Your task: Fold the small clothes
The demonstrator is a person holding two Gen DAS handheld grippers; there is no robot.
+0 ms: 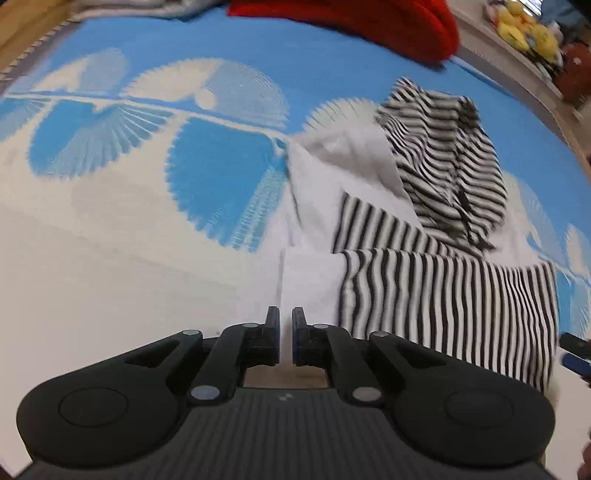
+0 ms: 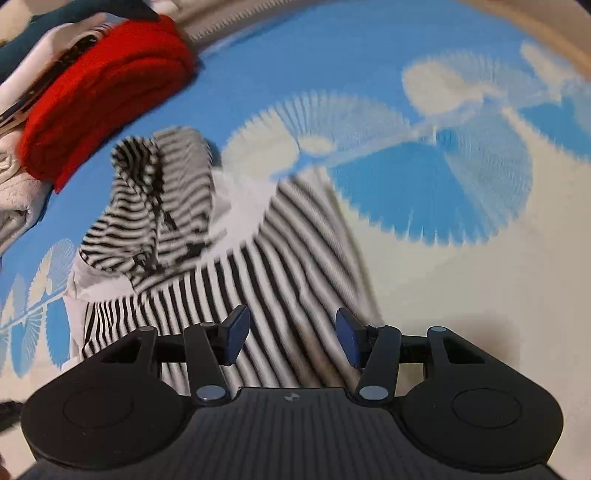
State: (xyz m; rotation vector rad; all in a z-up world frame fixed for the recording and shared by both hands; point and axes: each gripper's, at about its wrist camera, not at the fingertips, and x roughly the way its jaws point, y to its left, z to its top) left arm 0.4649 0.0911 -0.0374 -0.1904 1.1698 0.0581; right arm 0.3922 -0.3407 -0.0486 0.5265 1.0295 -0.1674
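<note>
Left wrist view: left gripper (image 1: 286,334) with fingers nearly closed on a thin white edge of one striped hooded garment (image 1: 443,236) lying on the blue-and-white patterned cloth (image 1: 147,206); one red folded garment (image 1: 369,26) at the far edge. Right wrist view: right gripper (image 2: 291,336) with fingers spread wide, empty, over the striped part of the hooded garment (image 2: 258,258); red garment (image 2: 107,92) beyond it, beside a pile of other clothes (image 2: 22,177).

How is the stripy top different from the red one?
The stripy top is black and white; the red top is one plain colour. The stripy top lies spread and rumpled in the middle of the blue cloth; the red top sits folded at its edge by other clothes. Both rest on that cloth.
</note>
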